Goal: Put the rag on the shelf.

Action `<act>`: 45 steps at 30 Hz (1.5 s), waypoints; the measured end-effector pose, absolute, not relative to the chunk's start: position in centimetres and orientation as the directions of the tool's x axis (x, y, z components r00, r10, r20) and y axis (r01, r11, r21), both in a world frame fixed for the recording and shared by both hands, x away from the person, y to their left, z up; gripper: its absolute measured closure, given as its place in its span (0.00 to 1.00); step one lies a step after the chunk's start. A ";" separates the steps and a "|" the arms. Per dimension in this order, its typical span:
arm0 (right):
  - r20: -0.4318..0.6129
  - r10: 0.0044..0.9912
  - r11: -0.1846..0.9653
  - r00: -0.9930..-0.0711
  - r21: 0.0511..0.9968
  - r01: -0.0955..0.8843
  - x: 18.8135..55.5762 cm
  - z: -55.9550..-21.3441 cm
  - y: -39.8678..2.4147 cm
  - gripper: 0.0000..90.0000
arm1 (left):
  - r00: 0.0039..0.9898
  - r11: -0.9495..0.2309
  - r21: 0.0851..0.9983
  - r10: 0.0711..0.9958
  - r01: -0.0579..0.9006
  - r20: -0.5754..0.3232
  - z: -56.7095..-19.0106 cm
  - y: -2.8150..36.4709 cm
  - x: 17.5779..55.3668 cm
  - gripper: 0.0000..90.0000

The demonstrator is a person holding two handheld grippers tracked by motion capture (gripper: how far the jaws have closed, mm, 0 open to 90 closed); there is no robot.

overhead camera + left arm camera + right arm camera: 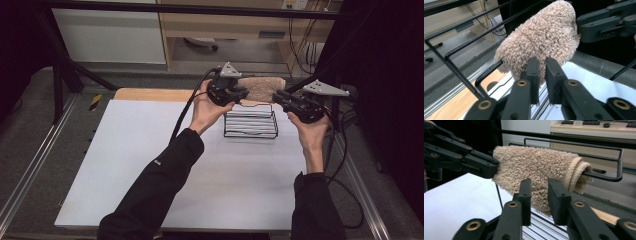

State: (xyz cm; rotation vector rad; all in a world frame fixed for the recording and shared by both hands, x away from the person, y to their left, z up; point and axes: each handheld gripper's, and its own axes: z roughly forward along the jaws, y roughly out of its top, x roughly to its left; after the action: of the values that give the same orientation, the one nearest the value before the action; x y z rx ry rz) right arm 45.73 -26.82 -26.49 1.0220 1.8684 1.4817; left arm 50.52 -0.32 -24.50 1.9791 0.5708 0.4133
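Black sleeves; black tongs [243, 93] w/ brass rivets, grey plates, black cables.

Past my work area I see a white table top [150, 165] with a strip of bare wood [150, 94] along its far edge, grey floor [30, 125] around it, a pale wooden desk [220, 25] behind, and black cables [300, 45] hanging by a dark curtain [390, 100].

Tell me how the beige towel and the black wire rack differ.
The folded beige terry towel is soft, fluffy and pale; the black wire rack is thin, rigid and dark. The towel hangs draped over the rack's top rail; the rack stands on the white table. The towel is solid cloth; the rack is open bars.
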 end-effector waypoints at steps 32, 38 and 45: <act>0.149 0.807 0.106 -0.571 0.916 0.388 42.1 -31.9 -26.2 0.10 | 0.766 -0.389 0.868 0.643 0.307 0.017 -30.3 11.0 45.2 0.18; 0.158 0.793 0.111 -0.588 0.913 0.394 41.5 -32.8 -26.0 0.07 | 0.744 -0.381 0.863 0.668 0.331 0.009 -32.2 13.3 44.2 0.12; 0.171 0.779 0.126 -0.603 0.900 0.418 40.9 -34.3 -25.5 0.05 | 0.727 -0.376 0.857 0.687 0.353 0.002 -34.7 16.0 42.6 0.10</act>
State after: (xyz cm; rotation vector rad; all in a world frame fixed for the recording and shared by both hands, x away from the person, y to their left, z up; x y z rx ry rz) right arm 40.90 -25.51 -34.26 1.1617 2.0691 1.4699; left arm 42.55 16.01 -34.68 1.9947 0.7921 0.4497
